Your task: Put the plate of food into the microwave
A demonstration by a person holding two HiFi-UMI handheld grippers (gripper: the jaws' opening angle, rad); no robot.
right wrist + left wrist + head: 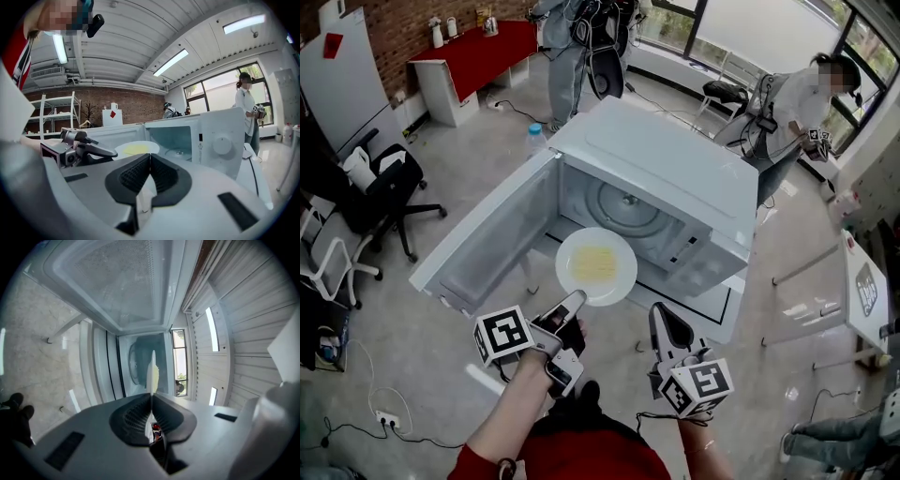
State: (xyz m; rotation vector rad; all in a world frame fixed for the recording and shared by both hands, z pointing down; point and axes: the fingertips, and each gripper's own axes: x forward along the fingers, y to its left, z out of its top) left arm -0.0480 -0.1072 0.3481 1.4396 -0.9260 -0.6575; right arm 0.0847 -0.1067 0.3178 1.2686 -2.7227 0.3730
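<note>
A white plate [596, 267] with yellow food hangs level just in front of the open cavity of the white microwave [675, 159]. My left gripper [575, 300] is shut on the plate's near-left rim. In the left gripper view the plate [153, 373] shows edge on between the closed jaws of the left gripper [152, 394], with the glass turntable [133, 364] ahead. The microwave door [487, 234] swings out to the left. My right gripper [658, 314] is shut and empty, below and right of the plate. In the right gripper view, past the right gripper [150, 157], the plate [136, 149] sits beside the microwave [220, 140].
Two people stand behind the microwave, one at the back [581, 47] and one at the right [787, 103]. Office chairs [384, 187] are at the left, a red table [478, 52] at the back left, a white table [862, 291] at the right. A water bottle [534, 139] stands by the door.
</note>
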